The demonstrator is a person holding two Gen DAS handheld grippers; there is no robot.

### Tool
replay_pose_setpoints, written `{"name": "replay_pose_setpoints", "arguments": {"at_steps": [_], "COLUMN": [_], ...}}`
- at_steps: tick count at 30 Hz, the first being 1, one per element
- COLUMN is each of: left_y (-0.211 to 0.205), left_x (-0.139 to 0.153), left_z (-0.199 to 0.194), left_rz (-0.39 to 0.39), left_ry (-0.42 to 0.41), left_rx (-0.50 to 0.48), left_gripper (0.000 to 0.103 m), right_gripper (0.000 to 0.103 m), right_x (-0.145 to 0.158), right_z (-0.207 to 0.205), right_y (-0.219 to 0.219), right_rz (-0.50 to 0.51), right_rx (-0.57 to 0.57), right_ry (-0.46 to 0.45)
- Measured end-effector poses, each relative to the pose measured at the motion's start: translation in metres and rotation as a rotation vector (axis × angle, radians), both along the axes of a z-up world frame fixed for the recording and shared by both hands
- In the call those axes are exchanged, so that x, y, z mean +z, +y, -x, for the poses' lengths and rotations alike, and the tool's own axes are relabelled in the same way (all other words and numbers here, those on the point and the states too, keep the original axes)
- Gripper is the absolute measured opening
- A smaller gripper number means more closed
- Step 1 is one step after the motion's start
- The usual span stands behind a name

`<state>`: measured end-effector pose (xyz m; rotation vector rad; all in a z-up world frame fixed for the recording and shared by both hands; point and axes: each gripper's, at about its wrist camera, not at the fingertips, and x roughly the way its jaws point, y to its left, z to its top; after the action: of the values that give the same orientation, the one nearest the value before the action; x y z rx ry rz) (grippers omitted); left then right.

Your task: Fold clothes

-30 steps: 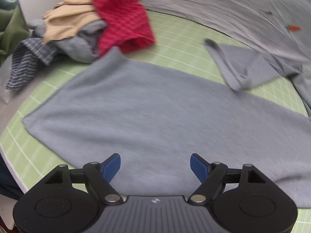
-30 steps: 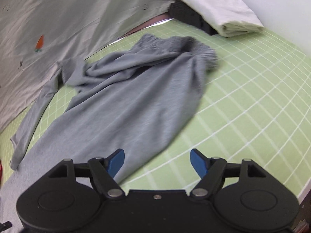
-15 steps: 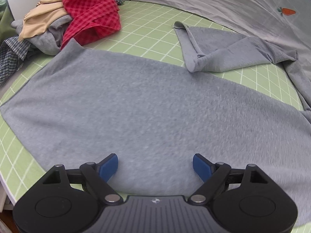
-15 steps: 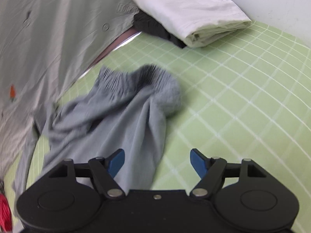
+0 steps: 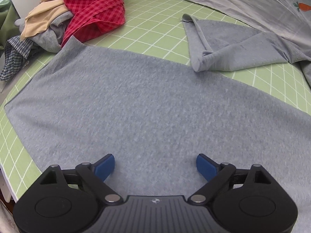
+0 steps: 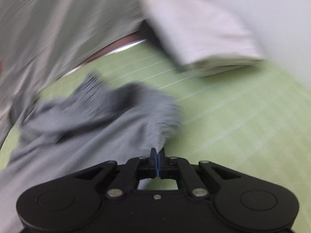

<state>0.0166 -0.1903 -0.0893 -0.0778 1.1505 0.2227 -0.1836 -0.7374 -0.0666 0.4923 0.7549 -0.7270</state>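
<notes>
1 grey sweater (image 5: 147,104) lies spread on the green grid mat (image 5: 155,36), and it fills most of the left wrist view. 1 sleeve (image 5: 223,52) of it is folded back on the far right, its cuff end pointing to the far side. At the far left sits 1 heap of unfolded clothes: 1 red checked garment (image 5: 95,9) on top, 1 tan piece (image 5: 44,17) left of it, 1 grey piece (image 5: 50,36) under those, and 1 blue checked piece (image 5: 15,56) at the left edge of the mat. 1 pale grey sheet with a carrot print (image 5: 303,6) runs along the far side.

The left gripper (image 5: 155,167) hovers over the near part of the sweater's body. Its 2 blue pads (image 5: 105,167) are spread wide and opening further, with only flat cloth showing beneath the gap and nothing pinched.

The right wrist view is blurred. There the right gripper (image 6: 157,153) has its 2 pads pressed together, pinching a gathered bit of the sweater (image 6: 93,124) at its right edge, just in front of the claw; the cloth fans out from the tips toward the ribbed part on the far left. Bare mat (image 6: 243,120) lies to the right. At the far right rests 1 folded white item (image 6: 200,36).
</notes>
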Motion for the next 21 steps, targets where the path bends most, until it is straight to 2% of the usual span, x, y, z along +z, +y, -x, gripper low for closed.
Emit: {"name": "replay_pose_setpoints", "arguments": {"at_steps": [3, 6, 8, 9, 10, 12, 14, 15, 16, 17, 19, 21], "left_y": [0.002, -0.001, -0.002, -0.002, -0.001, -0.002, -0.001, 0.000, 0.000, 0.001, 0.002, 0.004], "left_x": [-0.002, -0.002, -0.002, -0.002, -0.002, -0.002, -0.002, -0.002, -0.002, -0.002, -0.003, -0.003], "left_z": [0.000, 0.002, 0.004, 0.006, 0.008, 0.012, 0.016, 0.019, 0.021, 0.024, 0.031, 0.040], "left_rz": [0.026, 0.024, 0.025, 0.028, 0.032, 0.031, 0.031, 0.030, 0.029, 0.028, 0.023, 0.019], "left_ry": [0.004, -0.004, -0.010, -0.012, -0.015, -0.020, -0.025, -0.026, -0.028, -0.030, -0.033, -0.037], "left_rx": [-0.007, -0.013, -0.007, -0.004, -0.001, -0.008, -0.015, -0.018, -0.022, -0.026, -0.031, -0.036], "left_gripper": [0.097, 0.098, 0.098, 0.098, 0.098, 0.098, 0.098, 0.099, 0.099, 0.099, 0.099, 0.100], "right_gripper": [0.001, 0.004, 0.030, 0.053, 0.056, 0.054, 0.047, 0.031, 0.006, 0.001, 0.001, 0.001], "right_x": [-0.005, -0.009, -0.014, -0.017, -0.019, -0.022, -0.025, -0.025, -0.026, -0.027, -0.026, -0.022], "right_z": [0.032, 0.043, 0.044, 0.045, 0.046, 0.047, 0.044, 0.043, 0.042, 0.042, 0.043, 0.050], "right_y": [-0.022, -0.024, -0.022, -0.021, -0.019, -0.015, -0.008, -0.004, -0.001, 0.002, 0.008, 0.009], "right_rz": [-0.019, -0.057, -0.106, -0.131, -0.142, -0.159, -0.147, -0.130, -0.122, -0.105, -0.063, -0.019], "right_rx": [-0.099, -0.104, -0.129, -0.142, -0.158, -0.147, -0.102, -0.074, -0.041, -0.025, 0.001, -0.020], "right_ry": [-0.017, -0.031, -0.023, -0.018, -0.019, -0.042, -0.033, -0.021, -0.008, 0.005, 0.035, 0.054]}}
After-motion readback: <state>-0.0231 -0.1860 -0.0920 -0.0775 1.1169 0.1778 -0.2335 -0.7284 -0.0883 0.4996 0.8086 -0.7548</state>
